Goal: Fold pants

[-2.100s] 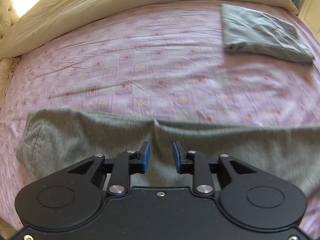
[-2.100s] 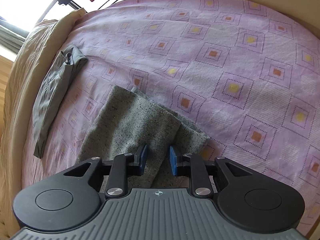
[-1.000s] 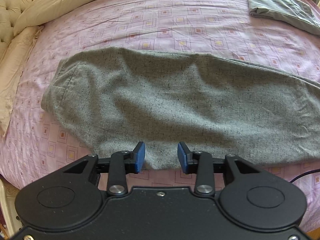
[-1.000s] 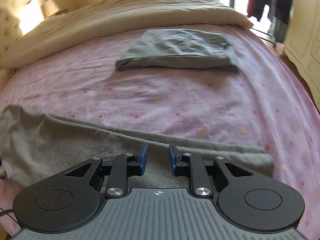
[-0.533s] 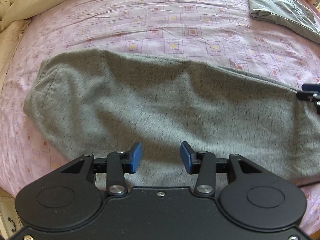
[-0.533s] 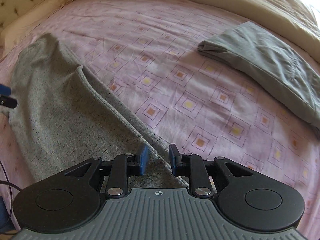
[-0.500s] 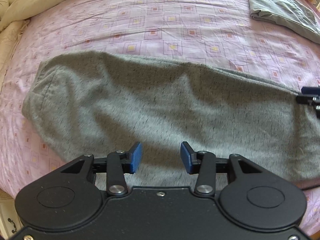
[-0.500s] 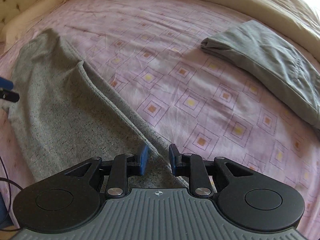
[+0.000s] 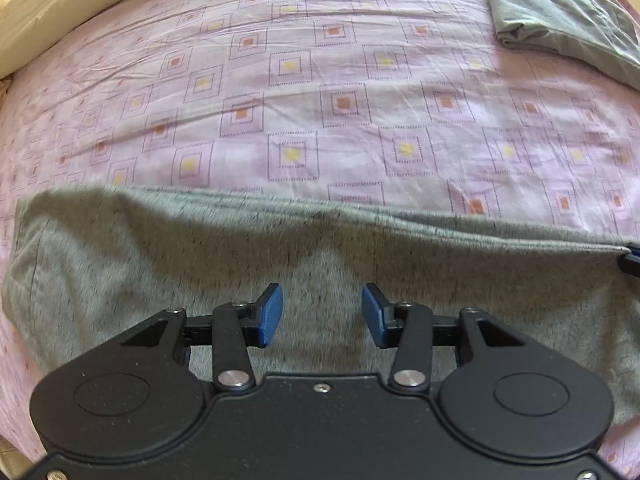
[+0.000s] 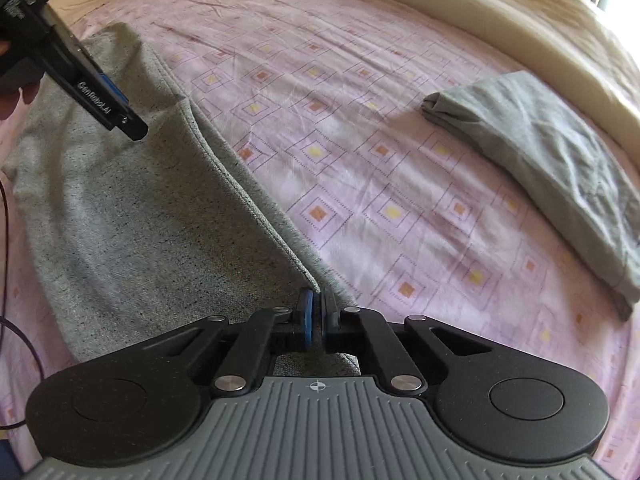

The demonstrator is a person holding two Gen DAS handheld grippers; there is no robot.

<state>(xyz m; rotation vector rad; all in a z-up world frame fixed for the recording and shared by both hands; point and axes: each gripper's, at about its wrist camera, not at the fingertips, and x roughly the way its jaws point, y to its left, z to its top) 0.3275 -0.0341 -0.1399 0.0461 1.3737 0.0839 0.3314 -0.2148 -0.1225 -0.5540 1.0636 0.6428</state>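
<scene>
— Grey, speckled knit: pants [image 9: 168,264] spread flat and long across the near part of the bed [image 9: 344,56], on a pink sheet printed with squares.

— Folded lengthwise already?

— Looks so: two layers, with a doubled edge running along the far side in the right wrist view [image 10: 240,200].

— And the right hand-held gripper [image 10: 316,312]?

— Just been closing; blue pads pressed together now, pinching the pants' edge at that end, fabric caught between them.

— Left hand-held gripper [image 9: 322,312]?

— Spread apart, pointing steeply down over the middle of the pants, cloth under the gap but not pinched. Slightly wider than a second ago, steady since. Touching the fabric or hovering just above: cannot tell. Also seen from the right wrist view as a dark body at the upper left [image 10: 80,76], over the other end of the pants.

— Anything else around?

— Second grey garment [image 10: 552,168], folded, lying well apart on the far side of the sheet. Cream duvet [image 10: 460,4] bunched along the far edge of the bed. Thin dark cable [image 10: 24,344] at the left edge of the right wrist view.
</scene>
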